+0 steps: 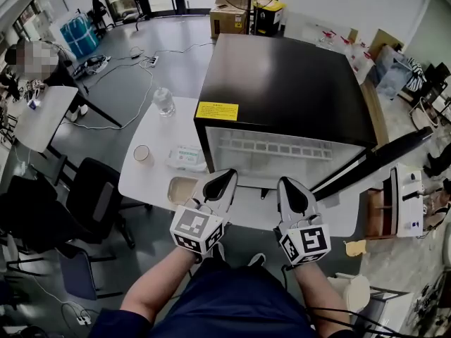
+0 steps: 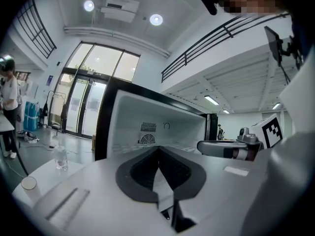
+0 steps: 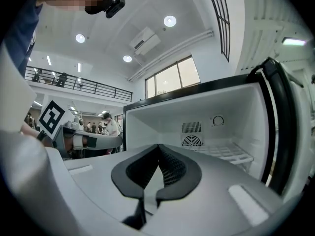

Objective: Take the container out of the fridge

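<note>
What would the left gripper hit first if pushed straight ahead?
Likely the fridge's back wall by the round vent; the shut left gripper aims into the open cavity. The wire shelf's height is unclear.

A glossy grey floor strewn with loose cables runs under a round-cornered white table, a second white table at the left, and black office chairs beside them. Farther back stand a cardboard box and what look like blue water jugs. Tall glass doors let in daylight, round ceiling lights glow on the white ceiling, and a black railing edges an upper gallery.
</note>
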The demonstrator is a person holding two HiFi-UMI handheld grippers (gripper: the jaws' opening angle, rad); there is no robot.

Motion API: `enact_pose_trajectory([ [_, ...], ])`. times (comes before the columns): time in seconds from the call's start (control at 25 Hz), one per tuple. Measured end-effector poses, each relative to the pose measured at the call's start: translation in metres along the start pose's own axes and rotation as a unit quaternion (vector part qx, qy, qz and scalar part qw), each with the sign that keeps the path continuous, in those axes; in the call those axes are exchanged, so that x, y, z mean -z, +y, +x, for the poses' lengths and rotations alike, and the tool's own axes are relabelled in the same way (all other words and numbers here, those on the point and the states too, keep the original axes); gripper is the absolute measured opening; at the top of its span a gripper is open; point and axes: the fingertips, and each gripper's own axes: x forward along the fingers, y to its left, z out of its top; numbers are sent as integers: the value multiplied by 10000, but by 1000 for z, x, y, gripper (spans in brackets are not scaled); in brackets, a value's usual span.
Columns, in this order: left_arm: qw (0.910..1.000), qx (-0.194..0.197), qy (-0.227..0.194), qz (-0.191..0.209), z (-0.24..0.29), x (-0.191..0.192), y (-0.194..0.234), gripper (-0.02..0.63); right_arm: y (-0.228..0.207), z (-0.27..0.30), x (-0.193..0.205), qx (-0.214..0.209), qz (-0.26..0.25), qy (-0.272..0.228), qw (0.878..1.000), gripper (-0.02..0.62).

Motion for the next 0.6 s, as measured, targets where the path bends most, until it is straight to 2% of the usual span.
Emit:
enact_pose_trajectory([
  [0.12, 9999, 38, -53, 150, 1, -4, -4, 3, -1, -2, -5, 45, -46, -116, 9999, 6],
  [0.6, 9994, 87, -157, 302, 7, -12, -11, 3, -3, -2, -11, -13, -234, -124, 9996, 6],
])
